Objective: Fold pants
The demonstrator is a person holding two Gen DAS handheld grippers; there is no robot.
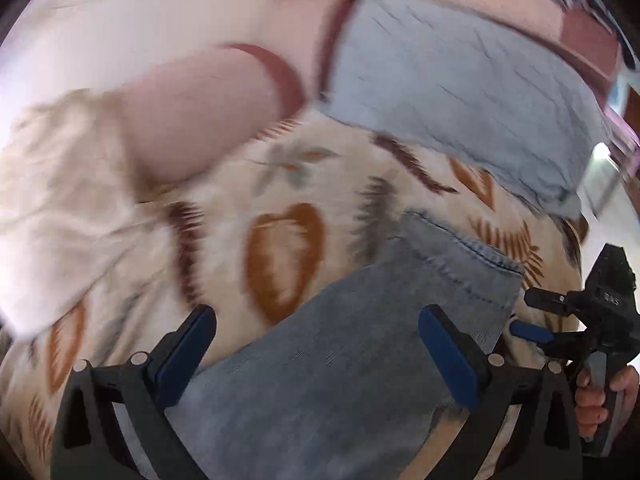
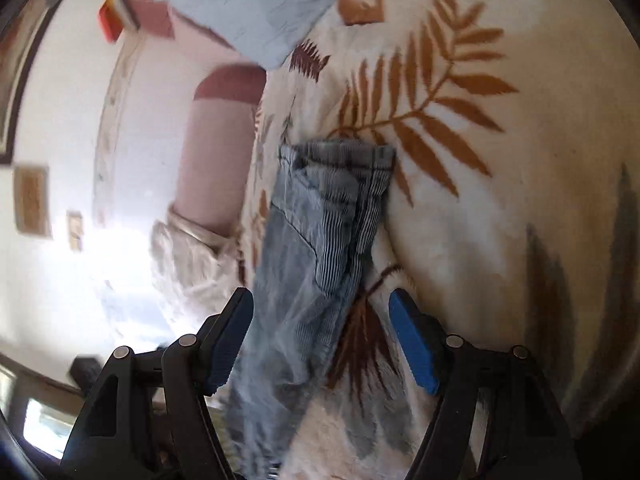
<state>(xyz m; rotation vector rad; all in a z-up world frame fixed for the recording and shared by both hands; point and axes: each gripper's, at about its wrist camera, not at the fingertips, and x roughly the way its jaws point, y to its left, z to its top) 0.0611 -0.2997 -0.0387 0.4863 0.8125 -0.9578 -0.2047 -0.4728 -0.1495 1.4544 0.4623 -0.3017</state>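
Pants stretch lengthwise away, hem farthest, between both grippers' spread, empty fingers.

The faded blue denim pants lie folded into a long narrow strip on a cream blanket with a leaf print, hem end stitched.

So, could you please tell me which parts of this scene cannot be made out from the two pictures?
- Lower end of the faded blue denim pants: right wrist view, cut off by the bottom edge.
- Their waistband or hem: left wrist view, the pants run behind the open left gripper.
- Cream leaf-patterned blanket: left wrist view, motion blur.
- Pale blue cloth: right wrist view, cropped at the top.
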